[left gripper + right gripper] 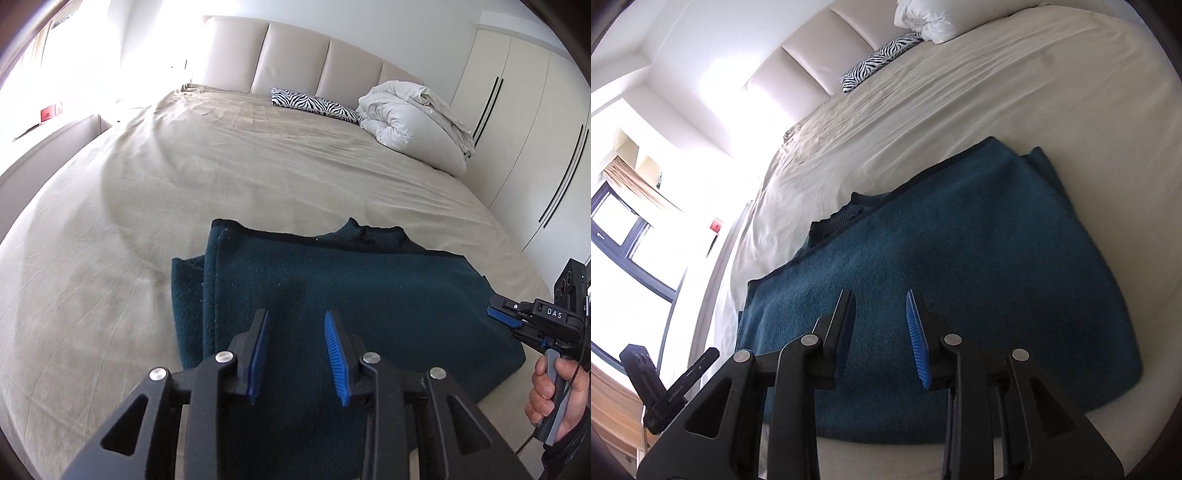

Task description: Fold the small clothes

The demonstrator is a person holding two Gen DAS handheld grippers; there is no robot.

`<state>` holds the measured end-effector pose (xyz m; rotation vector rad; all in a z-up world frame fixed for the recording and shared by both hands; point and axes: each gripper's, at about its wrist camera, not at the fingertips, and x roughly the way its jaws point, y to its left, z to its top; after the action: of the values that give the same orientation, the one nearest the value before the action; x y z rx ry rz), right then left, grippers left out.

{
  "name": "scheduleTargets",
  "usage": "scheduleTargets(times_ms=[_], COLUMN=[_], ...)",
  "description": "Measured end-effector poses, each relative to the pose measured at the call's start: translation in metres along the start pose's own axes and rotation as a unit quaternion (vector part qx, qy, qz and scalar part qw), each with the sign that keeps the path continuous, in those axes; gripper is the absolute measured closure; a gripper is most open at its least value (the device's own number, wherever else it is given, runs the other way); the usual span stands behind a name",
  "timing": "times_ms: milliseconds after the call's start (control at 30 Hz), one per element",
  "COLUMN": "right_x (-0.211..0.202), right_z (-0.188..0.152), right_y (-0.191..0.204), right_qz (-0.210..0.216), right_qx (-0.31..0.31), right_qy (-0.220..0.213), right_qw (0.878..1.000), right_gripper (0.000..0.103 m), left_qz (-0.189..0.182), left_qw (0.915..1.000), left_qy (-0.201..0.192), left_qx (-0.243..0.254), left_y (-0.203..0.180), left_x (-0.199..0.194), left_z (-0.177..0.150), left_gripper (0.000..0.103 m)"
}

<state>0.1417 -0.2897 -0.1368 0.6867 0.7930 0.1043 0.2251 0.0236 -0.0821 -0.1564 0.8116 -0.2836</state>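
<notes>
Filling both views, a bed [184,177] under a wrinkled beige sheet carries everything listed.

Headboard [295,55]: pale padded panels, at twelve o'clock in the left wrist view.

Wardrobe [517,122]: cream doors with dark handle strips, two o'clock.

Teal fleece garment [351,288]: folded into a flat rectangle on the sheet, six o'clock, dark-trimmed collar turned toward the headboard.

White duvet [413,114]: bundled at one o'clock, just beside a zebra-print pillow [314,105].

Left gripper [295,350]: above the garment, jaws partly apart, nothing between the blue pads.

Right gripper [879,332]: likewise over the fleece, jaws partly apart, empty; its handle is held by a hand [550,398] at four o'clock.
</notes>
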Motion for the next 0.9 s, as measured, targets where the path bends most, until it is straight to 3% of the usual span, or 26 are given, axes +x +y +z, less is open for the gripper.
scheduleTargets(times_ms=[133,233,267,433,600,700,833,900], right_x=[0.038,0.061,0.065,0.056,0.028,0.008,-0.001,0.008], right_z=[0.020,0.037,0.041,0.061,0.070,0.064,0.046,0.033], right_y=[0.000,-0.022,-0.033,-0.094,-0.121,-0.120,-0.093,-0.067], right_qz=[0.023,0.034,0.034,0.082,0.059,0.025,0.070,0.098], right_qx=[0.016,0.057,0.073,0.158,0.165,0.159,0.133,0.100], right_qy=[0.019,0.027,0.023,-0.029,-0.080,-0.103,-0.088,-0.057], right_qw=[0.999,0.997,0.997,0.984,0.981,0.982,0.985,0.989], right_gripper=[0.075,0.075,0.075,0.078,0.078,0.075,0.075,0.075], left_qz=[0.031,0.057,0.050,0.045,0.051,0.048,0.044,0.044], left_qw=[0.9993,0.9965,0.9970,0.9983,0.9984,0.9986,0.9988,0.9988], left_qy=[0.020,0.061,0.059,0.037,0.026,0.024,0.021,0.020], left_qx=[0.005,-0.011,-0.010,0.003,0.009,0.006,0.004,0.004], left_y=[0.007,0.023,0.027,0.027,0.025,0.026,0.027,0.027], left_x=[0.044,0.072,0.075,0.073,0.073,0.072,0.071,0.071], left_z=[0.020,0.015,0.009,0.000,-0.006,-0.006,-0.007,-0.007], left_gripper=[0.069,0.065,0.065,0.064,0.064,0.064,0.064,0.064])
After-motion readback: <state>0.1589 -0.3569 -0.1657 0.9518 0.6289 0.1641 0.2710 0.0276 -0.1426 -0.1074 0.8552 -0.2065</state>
